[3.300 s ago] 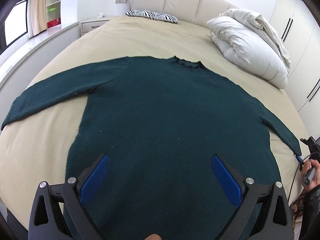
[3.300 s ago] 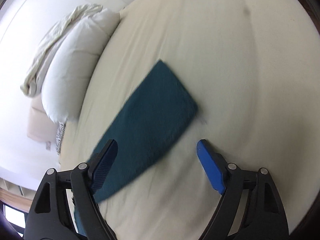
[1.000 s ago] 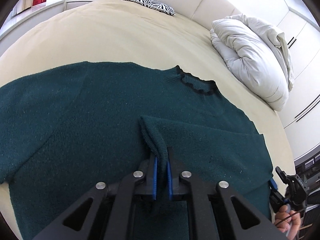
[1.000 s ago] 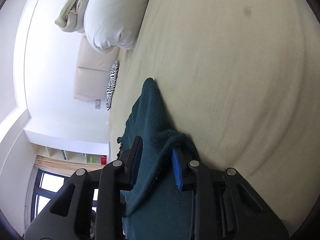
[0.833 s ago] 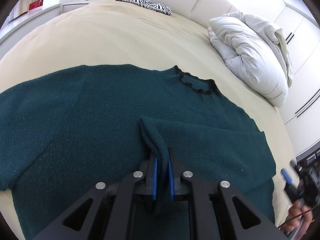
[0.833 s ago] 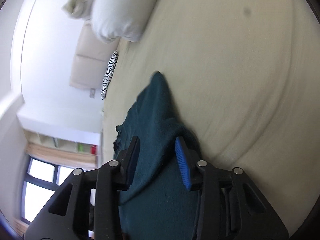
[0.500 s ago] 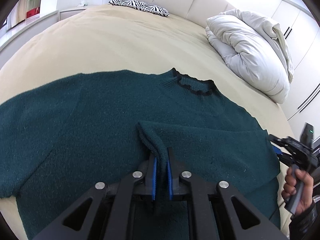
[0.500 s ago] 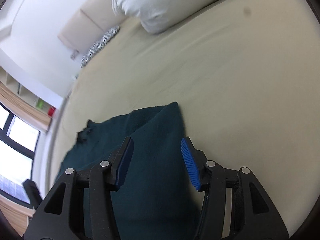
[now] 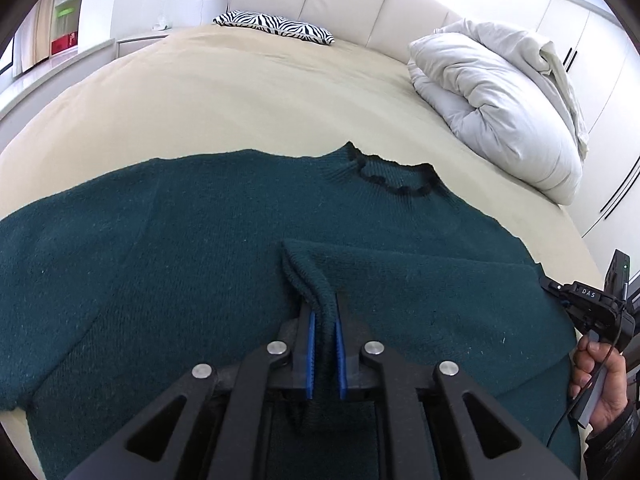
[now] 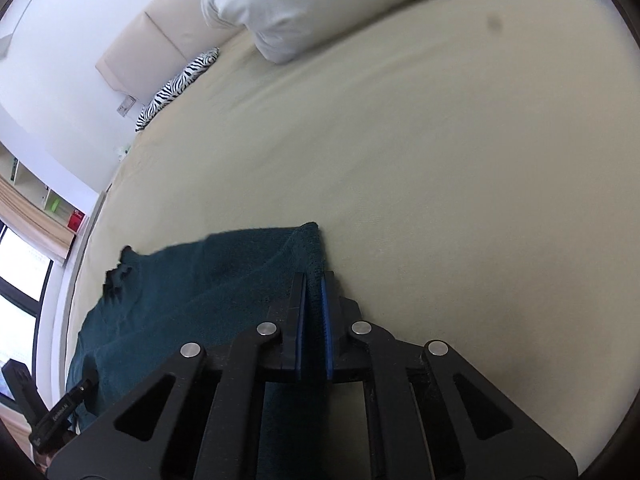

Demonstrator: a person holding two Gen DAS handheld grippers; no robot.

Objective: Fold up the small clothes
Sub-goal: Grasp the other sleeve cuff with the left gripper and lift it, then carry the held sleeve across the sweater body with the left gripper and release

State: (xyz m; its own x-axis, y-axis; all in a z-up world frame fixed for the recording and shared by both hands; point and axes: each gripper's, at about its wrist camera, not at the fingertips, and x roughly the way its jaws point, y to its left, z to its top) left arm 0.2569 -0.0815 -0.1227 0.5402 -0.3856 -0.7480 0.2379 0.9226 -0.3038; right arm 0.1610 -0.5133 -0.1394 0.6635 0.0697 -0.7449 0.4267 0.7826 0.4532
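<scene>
A dark green knit sweater point(image 9: 200, 248) lies flat on the beige bed point(image 9: 240, 92), its collar point(image 9: 396, 180) toward the headboard. Its right sleeve point(image 9: 420, 280) is folded across the body. My left gripper point(image 9: 323, 320) is shut on the sleeve's cuff over the middle of the sweater. My right gripper point(image 10: 314, 300) is shut on the sweater's folded edge point(image 10: 308, 240) at the right shoulder side; it also shows at the right of the left wrist view point(image 9: 592, 312), in a hand. The left sleeve runs off the view's left edge.
A folded white duvet point(image 9: 496, 108) lies at the bed's right side. A zebra-print pillow point(image 9: 276, 26) rests at the padded headboard. White wardrobe doors point(image 9: 600, 60) stand to the right, a shelf and window ledge point(image 9: 60, 40) to the left.
My right gripper has closed from open onto the sweater's folded right edge. My left gripper still holds the cuff over the sweater's middle and has barely moved.
</scene>
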